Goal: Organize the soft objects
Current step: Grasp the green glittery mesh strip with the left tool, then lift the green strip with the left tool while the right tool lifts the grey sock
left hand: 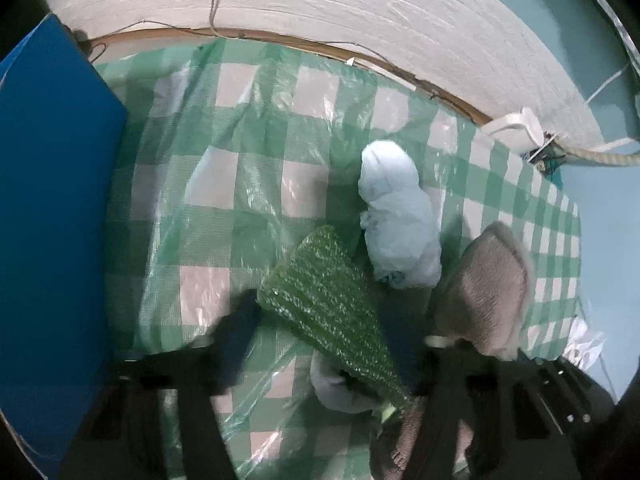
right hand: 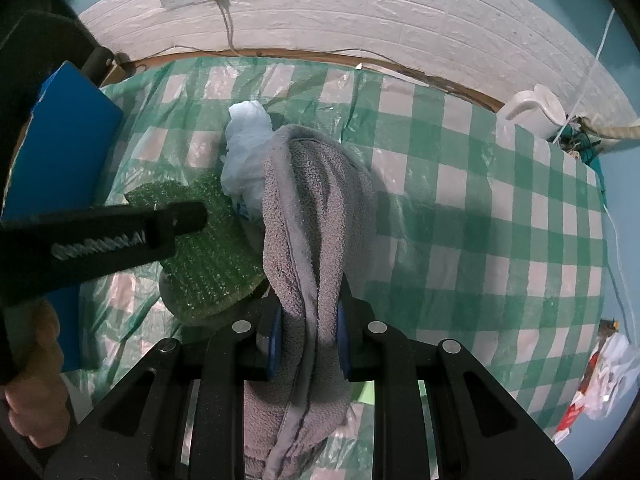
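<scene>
My right gripper [right hand: 308, 340] is shut on a grey towel [right hand: 312, 216], which bunches upright between its blue pads; the towel also shows in the left wrist view [left hand: 488, 288]. A green textured sponge cloth [left hand: 328, 300] lies on the checked tablecloth between the wide-apart fingers of my left gripper [left hand: 332, 328], which is open. In the right wrist view the left gripper's black finger [right hand: 120, 232] lies over the green cloth [right hand: 212, 260]. A pale blue crumpled bag [left hand: 396, 216] lies beyond the cloth, also seen behind the towel [right hand: 248, 148].
A blue box [left hand: 52, 200] stands at the table's left side. The green-and-white checked plastic cover [right hand: 480, 208] spreads to the right. A white kettle [right hand: 536, 110] sits at the far right corner by the wall. Crumpled wrappers [right hand: 600, 384] lie off the right edge.
</scene>
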`<state>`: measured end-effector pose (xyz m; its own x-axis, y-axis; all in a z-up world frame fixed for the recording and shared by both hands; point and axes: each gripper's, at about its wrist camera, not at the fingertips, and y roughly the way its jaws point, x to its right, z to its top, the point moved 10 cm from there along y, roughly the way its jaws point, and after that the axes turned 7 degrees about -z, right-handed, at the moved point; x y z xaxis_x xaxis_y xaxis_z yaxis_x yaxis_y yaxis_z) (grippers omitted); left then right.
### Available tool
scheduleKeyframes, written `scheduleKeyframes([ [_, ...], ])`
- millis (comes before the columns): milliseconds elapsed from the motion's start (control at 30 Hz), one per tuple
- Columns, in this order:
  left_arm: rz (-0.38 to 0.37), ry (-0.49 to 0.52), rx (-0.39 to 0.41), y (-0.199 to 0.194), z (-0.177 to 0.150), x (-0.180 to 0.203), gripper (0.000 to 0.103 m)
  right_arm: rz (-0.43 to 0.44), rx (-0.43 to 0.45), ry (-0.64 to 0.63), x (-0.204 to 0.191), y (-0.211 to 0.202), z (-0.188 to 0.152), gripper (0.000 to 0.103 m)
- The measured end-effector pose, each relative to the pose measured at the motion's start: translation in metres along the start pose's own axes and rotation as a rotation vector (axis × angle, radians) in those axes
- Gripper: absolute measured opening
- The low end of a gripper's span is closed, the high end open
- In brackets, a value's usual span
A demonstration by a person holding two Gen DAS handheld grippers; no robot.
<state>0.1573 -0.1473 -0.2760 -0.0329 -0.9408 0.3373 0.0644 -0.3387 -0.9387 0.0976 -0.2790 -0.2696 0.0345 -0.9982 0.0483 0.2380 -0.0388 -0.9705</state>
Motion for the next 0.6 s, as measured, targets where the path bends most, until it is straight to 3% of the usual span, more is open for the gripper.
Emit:
scheduleKeyframes([
  [133,0.019,0.052,0.012,-0.003,-0.005,0.008,0.024,-0.002,0.004,0.002,0.001,-0.003,-0.001,0.02],
  [233,0.03,0.101,0.057,-0.013,-0.003,0.016,0.019,-0.005,0.008,0.002,0.003,-0.006,-0.003,0.02],
  [600,0.103,0.267,0.179,-0.057,-0.005,0.034,0.018,-0.006,0.057,-0.003,0.0,-0.03,-0.005,0.019],
])
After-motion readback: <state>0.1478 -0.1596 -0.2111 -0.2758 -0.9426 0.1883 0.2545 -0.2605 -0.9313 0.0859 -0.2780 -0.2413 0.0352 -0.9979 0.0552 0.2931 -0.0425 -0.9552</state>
